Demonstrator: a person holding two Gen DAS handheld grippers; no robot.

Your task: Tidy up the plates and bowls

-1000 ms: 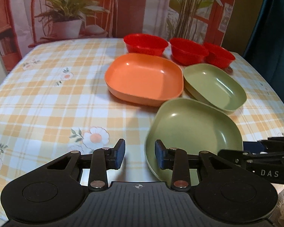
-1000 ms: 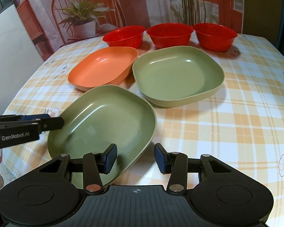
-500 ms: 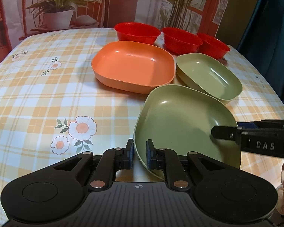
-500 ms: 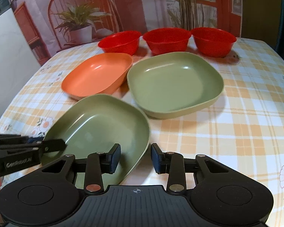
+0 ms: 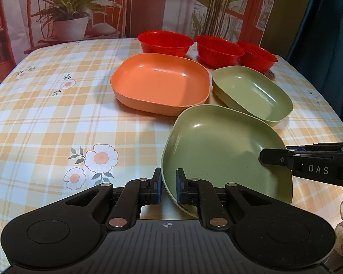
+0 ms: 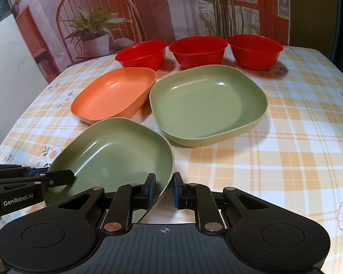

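Both grippers are clamped on the same near green plate [image 5: 226,150], one on each side. Left gripper [image 5: 168,188] has its two fingers pressed together on the plate's left rim, one pad outside the wall and one inside. Right gripper [image 6: 163,191] straddles the plate's right rim in the same way, its inner pad [image 6: 149,191] against the wall; the outer pad sits just beside the rim, and I cannot tell whether it fully touches. In the left wrist view the right gripper reaches in from the right over the plate's far-right edge, and in the right wrist view the left gripper comes in from the left at the plate's rim.

Just ahead of the held plate and to the right of the left gripper's line sits a second green plate [image 5: 251,93], close to the held plate's far rim. Ahead and slightly left of it lies an orange plate [image 5: 160,84], just beside the second green plate. Farther ahead, three red bowls stand upright in a row: left red bowl [image 5: 165,43], middle red bowl [image 5: 218,50] and right red bowl [image 5: 257,56], near one another. All rest on a table with a checked, flowered tablecloth [image 5: 45,118].
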